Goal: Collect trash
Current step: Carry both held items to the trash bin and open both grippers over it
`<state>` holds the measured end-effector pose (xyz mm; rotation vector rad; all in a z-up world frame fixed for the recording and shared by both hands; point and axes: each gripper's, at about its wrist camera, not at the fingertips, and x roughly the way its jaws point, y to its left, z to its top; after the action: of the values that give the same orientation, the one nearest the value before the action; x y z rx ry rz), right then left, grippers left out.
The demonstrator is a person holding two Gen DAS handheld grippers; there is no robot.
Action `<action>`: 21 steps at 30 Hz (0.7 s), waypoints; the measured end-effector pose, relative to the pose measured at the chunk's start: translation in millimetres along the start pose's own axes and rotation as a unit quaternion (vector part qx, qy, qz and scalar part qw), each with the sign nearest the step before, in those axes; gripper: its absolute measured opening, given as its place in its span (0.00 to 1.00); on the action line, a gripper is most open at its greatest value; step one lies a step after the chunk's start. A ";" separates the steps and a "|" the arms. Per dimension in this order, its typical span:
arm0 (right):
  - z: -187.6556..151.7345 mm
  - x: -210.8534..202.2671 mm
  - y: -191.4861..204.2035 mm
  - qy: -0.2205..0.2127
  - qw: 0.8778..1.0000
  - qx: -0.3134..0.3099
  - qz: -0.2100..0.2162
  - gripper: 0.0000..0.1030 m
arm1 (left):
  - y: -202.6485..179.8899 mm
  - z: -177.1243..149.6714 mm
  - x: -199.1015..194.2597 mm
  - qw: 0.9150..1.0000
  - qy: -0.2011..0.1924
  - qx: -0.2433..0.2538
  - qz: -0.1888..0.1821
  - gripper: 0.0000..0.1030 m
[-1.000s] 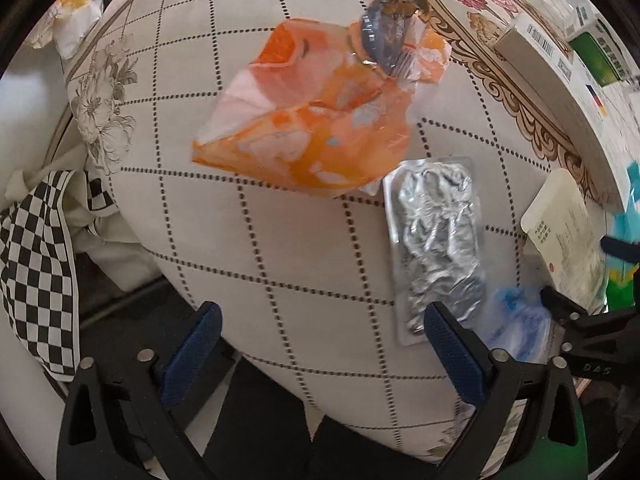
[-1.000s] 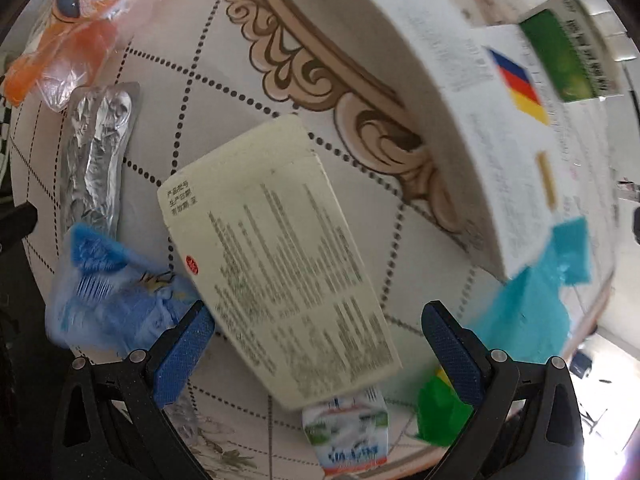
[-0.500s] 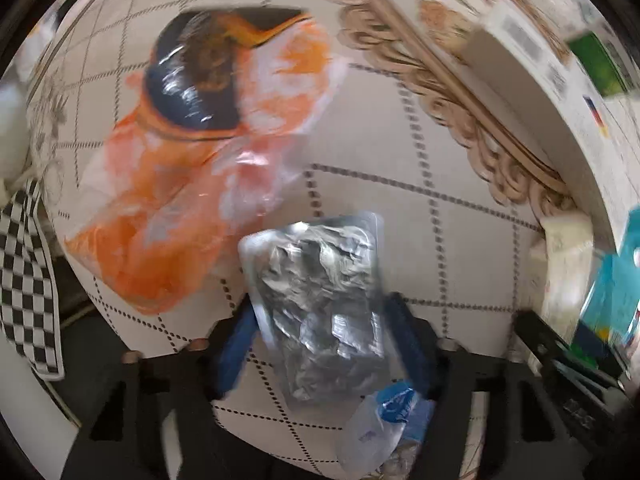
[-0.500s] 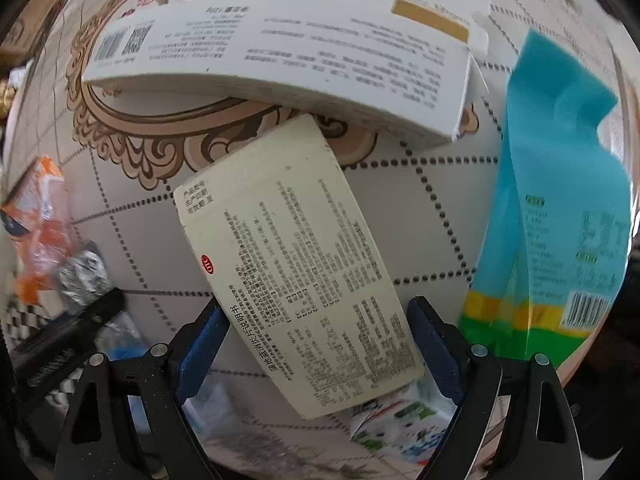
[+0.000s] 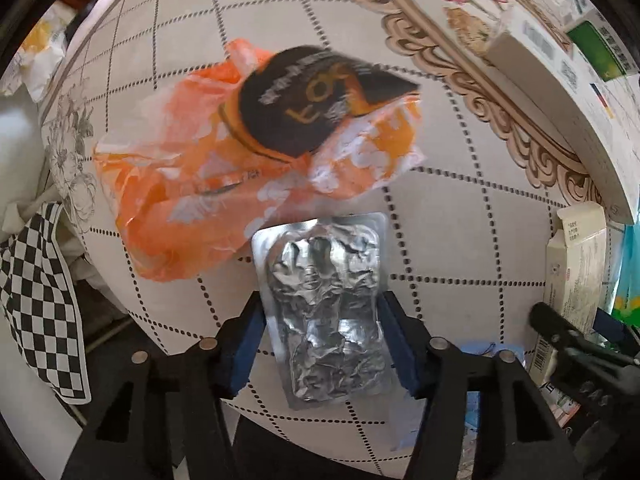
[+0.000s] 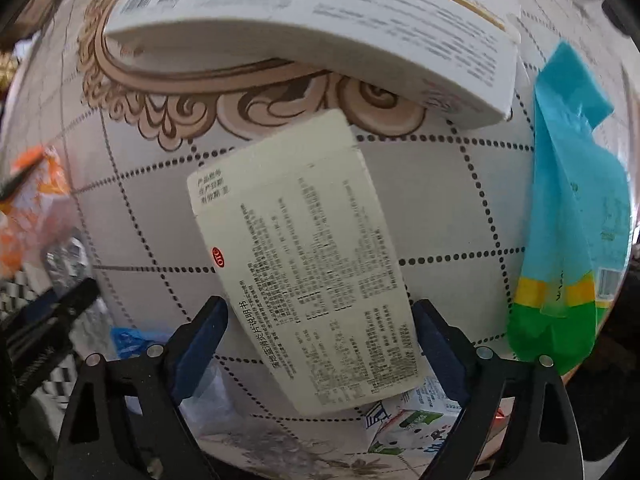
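In the left wrist view my left gripper (image 5: 322, 340) is shut on a crumpled silver blister pack (image 5: 326, 312), both blue pads against its long edges. An orange and white plastic wrapper (image 5: 224, 184) with a dark label lies just beyond it on the table. In the right wrist view my right gripper (image 6: 320, 344) has closed on a flattened cream medicine box (image 6: 304, 264) printed with small text, one pad at each side edge.
A long white carton (image 6: 320, 28) lies beyond the cream box. A turquoise and green bag (image 6: 572, 224) hangs over the right table edge. A blue plastic scrap (image 6: 132, 340) and a small milk carton (image 6: 412, 420) sit at the near edge. A checkered cloth (image 5: 36, 300) hangs left.
My left gripper moved onto the blister pack and closed on it. My right gripper closed in on the cream box. The orange wrapper has shifted and now shows its dark label.
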<state>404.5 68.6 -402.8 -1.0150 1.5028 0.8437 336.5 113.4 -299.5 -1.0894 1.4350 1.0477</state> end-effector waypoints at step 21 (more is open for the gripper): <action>-40.4 -82.8 -28.0 -0.076 0.994 0.018 0.071 0.81 | -23.2 -39.8 -71.3 0.998 -0.065 0.023 -0.013 0.49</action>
<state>419.3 34.0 -314.2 -0.8064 1.4657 0.9690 356.8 76.8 -225.7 -0.9864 1.3319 1.0423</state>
